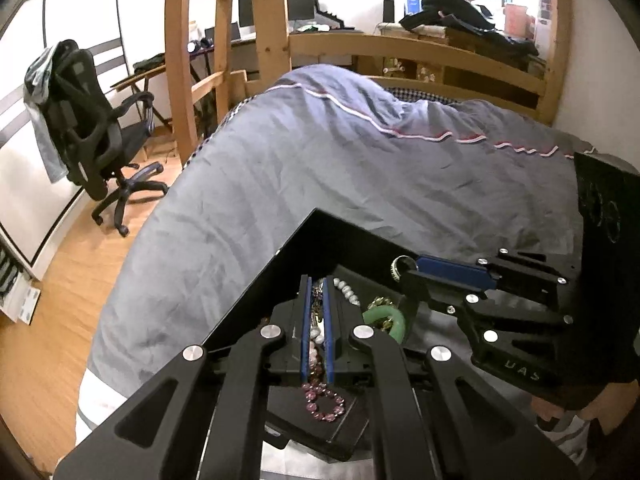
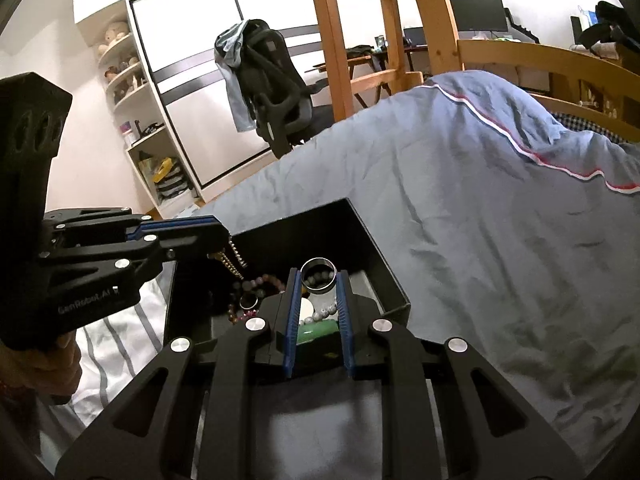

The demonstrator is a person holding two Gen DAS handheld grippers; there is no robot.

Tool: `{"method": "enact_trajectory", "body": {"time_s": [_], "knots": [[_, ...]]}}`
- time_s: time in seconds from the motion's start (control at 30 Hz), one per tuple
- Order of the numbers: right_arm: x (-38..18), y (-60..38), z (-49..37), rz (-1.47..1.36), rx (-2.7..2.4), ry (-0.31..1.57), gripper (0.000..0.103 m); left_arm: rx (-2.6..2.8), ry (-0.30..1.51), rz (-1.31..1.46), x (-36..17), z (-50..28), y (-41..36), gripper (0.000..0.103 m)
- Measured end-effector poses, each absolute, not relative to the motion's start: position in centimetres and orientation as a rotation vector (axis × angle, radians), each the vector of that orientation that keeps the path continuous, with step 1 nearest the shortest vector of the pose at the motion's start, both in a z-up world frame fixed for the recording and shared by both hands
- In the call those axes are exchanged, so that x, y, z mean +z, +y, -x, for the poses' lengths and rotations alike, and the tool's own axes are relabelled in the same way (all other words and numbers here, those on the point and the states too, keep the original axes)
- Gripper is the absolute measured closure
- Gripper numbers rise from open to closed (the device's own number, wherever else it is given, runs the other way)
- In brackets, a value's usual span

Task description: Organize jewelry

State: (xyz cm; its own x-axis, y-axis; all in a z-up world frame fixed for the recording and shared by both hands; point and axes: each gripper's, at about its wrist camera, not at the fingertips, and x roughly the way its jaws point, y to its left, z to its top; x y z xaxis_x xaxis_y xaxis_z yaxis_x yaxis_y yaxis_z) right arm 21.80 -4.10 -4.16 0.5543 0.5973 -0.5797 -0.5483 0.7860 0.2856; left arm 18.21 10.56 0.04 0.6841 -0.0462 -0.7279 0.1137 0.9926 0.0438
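Over the black box [image 2: 360, 240] | I had left gripper [image 1: 318, 296] clamping a chain [image 2: 232, 260], right gripper [image 2: 318, 280] pinching a ring [image 2: 319, 275] | risk: ring slipping, chain snagging.

A rumpled grey-blue duvet [image 1: 320, 168] spreads ahead of the tool across the wooden bed frame [image 1: 416, 52], a black office chair [image 1: 96, 128] draped with a garment sits off to its left, and monitors [image 1: 296, 0] stand far beyond on a desk.
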Motion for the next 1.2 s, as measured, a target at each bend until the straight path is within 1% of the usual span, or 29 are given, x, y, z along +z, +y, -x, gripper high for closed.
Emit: {"method": "enact_trajectory", "body": {"time_s": [0.4, 0.47, 0.5, 0.53, 0.57, 0.6, 0.67, 0.7, 0.77, 0.8, 0.83, 0.87, 0.9, 0.93, 1.03, 1.2], "knots": [[-4.9, -2.2, -21.7, -0.041, 0.708, 0.763, 0.084, -0.052, 0.827, -0.046, 0.3, -17.9, 11.6, 0.098], [-5.2, -2.1, -21.7, -0.052, 0.712, 0.777, 0.081, -0.04, 0.825, -0.044, 0.4, -17.9, 11.6, 0.097], [-5.1, -2.0, -21.6, -0.047, 0.702, 0.776, 0.065, -0.029, 0.822, -0.046, 0.4, -17.9, 11.7, 0.091], [-4.9, -2.1, -21.4, -0.045, 0.683, 0.763, 0.036, -0.016, 0.816, -0.045, 0.6, -17.9, 11.8, 0.072], [-4.5, -2.4, -21.1, -0.053, 0.664, 0.734, 0.029, 0.0, 0.808, -0.04, 0.7, -17.8, 11.9, 0.06], [-4.1, -2.6, -20.9, -0.06, 0.66, 0.724, 0.027, 0.016, 0.791, -0.03, 1.1, -17.7, 12.2, 0.048], [-3.3, -2.9, -20.5, -0.055, 0.634, 0.714, 0.026, 0.023, 0.771, -0.013, 1.6, -17.4, 12.5, 0.048], [-3.0, -3.0, -20.2, -0.05, 0.621, 0.704, 0.024, 0.028, 0.763, -0.001, 1.9, -17.1, 12.8, 0.047], [-2.0, -3.5, -19.3, -0.053, 0.565, 0.688, 0.013, 0.041, 0.756, 0.011, 2.1, -16.6, 13.2, 0.039], [-1.7, -3.8, -18.8, -0.058, 0.541, 0.684, 0.009, 0.056, 0.752, 0.012, 2.2, -16.2, 13.4, 0.031], [-1.4, -4.1, -18.3, -0.064, 0.521, 0.685, 0.008, 0.076, 0.744, 0.011, 2.4, -15.7, 13.6, 0.024], [-0.9, -4.3, -17.5, -0.075, 0.501, 0.691, 0.007, 0.085, 0.74, 0.01, 2.6, -15.4, 13.7, 0.019], [-0.6, -4.5, -17.2, -0.083, 0.49, 0.696, 0.004, 0.097, 0.732, 0.01, 2.8, -14.9, 13.9, 0.009], [-0.2, -4.5, -16.6, -0.088, 0.479, 0.704, 0.004, 0.104, 0.724, 0.012, 3.1, -14.2, 14.0, 0.007], [0.9, -4.3, -14.6, -0.076, 0.435, 0.735, 0.004, 0.099, 0.71, 0.006, 3.9, -12.0, 14.2, 0.006], [2.6, -4.1, -11.4, -0.05, 0.376, 0.782, 0.004, 0.094, 0.696, -0.066, 4.6, -8.2, 14.2, 0.006]]}}
